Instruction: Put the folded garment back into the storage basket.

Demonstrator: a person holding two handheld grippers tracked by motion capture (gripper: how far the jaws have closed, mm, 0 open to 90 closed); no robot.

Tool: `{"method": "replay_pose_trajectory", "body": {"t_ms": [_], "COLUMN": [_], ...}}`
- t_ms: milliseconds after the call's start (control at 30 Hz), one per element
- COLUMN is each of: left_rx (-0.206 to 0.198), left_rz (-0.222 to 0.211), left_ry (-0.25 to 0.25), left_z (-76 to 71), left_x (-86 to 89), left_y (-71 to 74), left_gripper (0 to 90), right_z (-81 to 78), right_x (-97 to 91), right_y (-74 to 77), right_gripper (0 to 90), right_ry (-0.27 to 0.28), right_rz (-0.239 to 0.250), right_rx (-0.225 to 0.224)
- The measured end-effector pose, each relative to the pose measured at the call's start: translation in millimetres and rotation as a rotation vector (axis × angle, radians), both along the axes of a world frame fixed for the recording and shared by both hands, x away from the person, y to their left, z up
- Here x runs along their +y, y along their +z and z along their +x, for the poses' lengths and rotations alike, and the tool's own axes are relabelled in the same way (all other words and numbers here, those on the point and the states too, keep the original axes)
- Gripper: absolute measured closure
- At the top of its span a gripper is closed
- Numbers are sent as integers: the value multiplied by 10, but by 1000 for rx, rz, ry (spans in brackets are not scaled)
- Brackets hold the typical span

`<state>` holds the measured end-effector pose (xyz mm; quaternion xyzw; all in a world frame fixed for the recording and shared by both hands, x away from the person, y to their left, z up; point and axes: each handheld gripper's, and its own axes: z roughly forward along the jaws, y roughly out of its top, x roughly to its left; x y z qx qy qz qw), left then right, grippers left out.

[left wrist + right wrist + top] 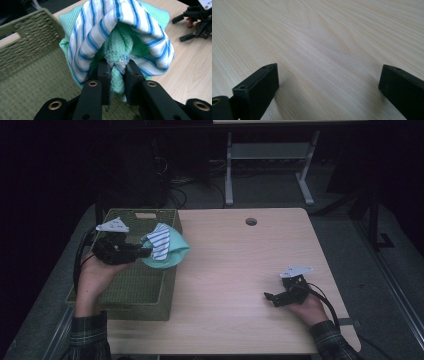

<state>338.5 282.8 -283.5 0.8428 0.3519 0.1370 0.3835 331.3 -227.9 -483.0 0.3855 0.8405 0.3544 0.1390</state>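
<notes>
Wooden table (235,270) bears green basket (135,290); cloths (165,247) held above its rim.

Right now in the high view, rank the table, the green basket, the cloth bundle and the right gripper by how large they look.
1. Table
2. Green basket
3. Cloth bundle, clamped in the left gripper
4. Right gripper, jaws open; it looks close to the bundle, so this last ranking is unsure.

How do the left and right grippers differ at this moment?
The left gripper is shut on a bundle of cloths, a blue-striped cloth over a mint green cloth; the right gripper stands open with nothing between its jaws. The left is lifted above the green basket; the right sits low over the bare wooden table. Both are black, hand-held and carry a grey plate.
</notes>
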Motion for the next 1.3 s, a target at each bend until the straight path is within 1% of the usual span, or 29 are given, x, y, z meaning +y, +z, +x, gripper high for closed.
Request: {"method": "replay_pose_trajectory", "body": {"t_ms": [100,233,333,467,633,767,867,900,1000,1167,1300], "left_rx": [1,0,-3,-14,-20,-18,-14,-7,-2,19,40], "left_rz": [1,12,8,13,24,54,63,71,73,90,94], "left_ry": [29,62,90,123,171,206,218,226,234,253,251], "left_z": [-11,-7,-11,-19,-20,-1,16,32,51,118,176], "left_x": [81,169,233,322,395,444,471,490,509,555,562], "left_y": [-1,-13,-16,-17,-37,-68,-95,-120,-155,-268,-363], "left_gripper": [769,769,769,769,769,769,769,768,769,768,769], "right_z": [0,0,0,0,0,1,1,1,1,1,1], "right_x": [0,0,0,0,0,0,0,0,0,0,0], "right_y": [0,0,0,0,0,-1,-1,-1,-1,-1,-1], "right_gripper": [27,27,26,27,27,27,27,26,27,27,27], "right_ry": [0,0,0,0,0,0,1,0,0,0,1], "right_rz": [0,0,0,0,0,0,0,0,0,0,0], "right_rx": [0,0,0,-1,0,0,-1,0,0,0,-1]}}
